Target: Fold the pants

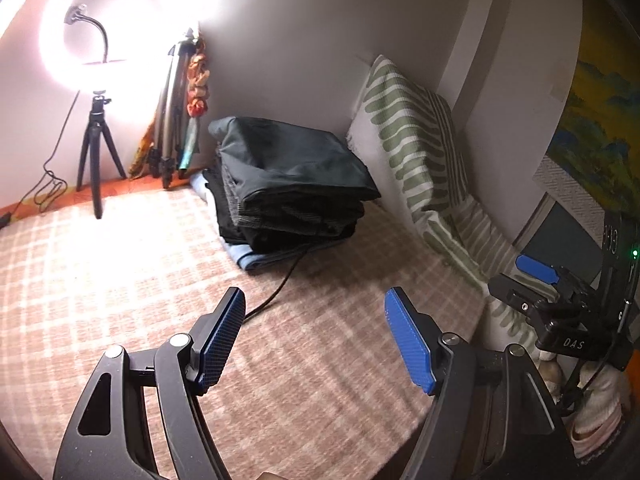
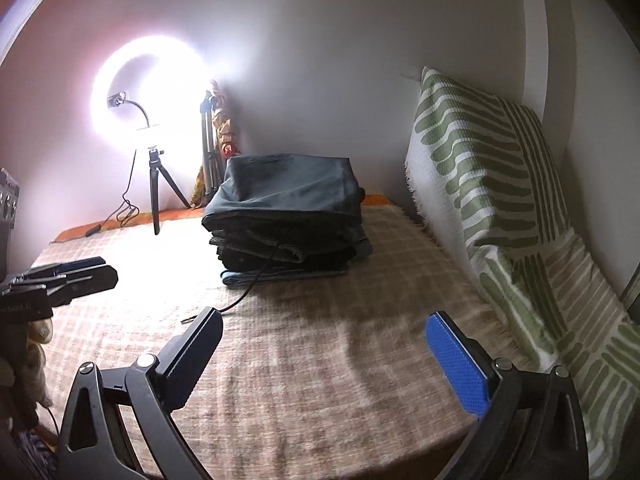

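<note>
A stack of folded dark pants [image 1: 288, 184] lies on a checked pink blanket [image 1: 120, 280] at the far side of the bed; it also shows in the right wrist view [image 2: 288, 212]. A light blue garment sits at the bottom of the stack. My left gripper [image 1: 316, 340] is open and empty, held above the blanket short of the stack. My right gripper [image 2: 324, 356] is open and empty, also over the blanket. The right gripper shows at the right edge of the left wrist view [image 1: 536, 280]; the left gripper shows at the left edge of the right wrist view [image 2: 68, 276].
A lit ring light on a small tripod [image 1: 96, 160] stands at the back left, with a folded tripod [image 1: 172, 120] against the wall. A black cable [image 1: 280, 284] runs from the stack over the blanket. A green-striped cushion [image 1: 416, 140] leans on the right wall.
</note>
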A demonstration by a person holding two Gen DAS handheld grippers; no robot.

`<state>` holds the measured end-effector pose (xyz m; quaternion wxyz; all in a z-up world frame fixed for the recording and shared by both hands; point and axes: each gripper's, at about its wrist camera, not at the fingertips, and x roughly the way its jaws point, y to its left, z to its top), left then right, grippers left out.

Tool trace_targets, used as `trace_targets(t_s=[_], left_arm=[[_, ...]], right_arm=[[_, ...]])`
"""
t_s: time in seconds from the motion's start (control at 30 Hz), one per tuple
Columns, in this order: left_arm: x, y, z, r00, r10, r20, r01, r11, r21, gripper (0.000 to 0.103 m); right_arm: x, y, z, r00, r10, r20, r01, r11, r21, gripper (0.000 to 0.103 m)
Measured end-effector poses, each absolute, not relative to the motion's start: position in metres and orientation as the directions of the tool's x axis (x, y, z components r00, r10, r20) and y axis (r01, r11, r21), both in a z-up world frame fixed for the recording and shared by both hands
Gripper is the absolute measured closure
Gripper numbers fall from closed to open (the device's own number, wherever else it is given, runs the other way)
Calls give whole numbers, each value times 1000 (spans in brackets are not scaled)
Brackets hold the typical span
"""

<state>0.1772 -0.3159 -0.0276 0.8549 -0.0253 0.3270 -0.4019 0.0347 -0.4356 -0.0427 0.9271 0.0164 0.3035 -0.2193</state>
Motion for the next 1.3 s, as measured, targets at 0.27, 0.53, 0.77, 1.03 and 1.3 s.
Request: trace_targets(t_s=[0.27,0.53,0.77,1.03,1.3], left_arm=[[175,-314,-30,531,-656,-536,648,722,-242,31],[172,-319,-31,563,-622,-544,628,750,-208,30],[172,-321,-34,584,-603,-544,614,766,-191,20],[171,-323,-35,621,-560,-549,587,796,-148,5],[172,-321,-36,617,-560,-553,582,798,-160,1]], right_arm=[[43,-439,-58,732,-384,-562,421,904,-70,0],[50,-439,-72,744,-344,-573,391,919,-44,0],[52,-439,-73,752,-345,-562,387,921,-47,0],[56,-440,-79,745,-335,-577,378,925,-49,0],[59,-440,-83,746,-330,-578,377,925,-42,0]])
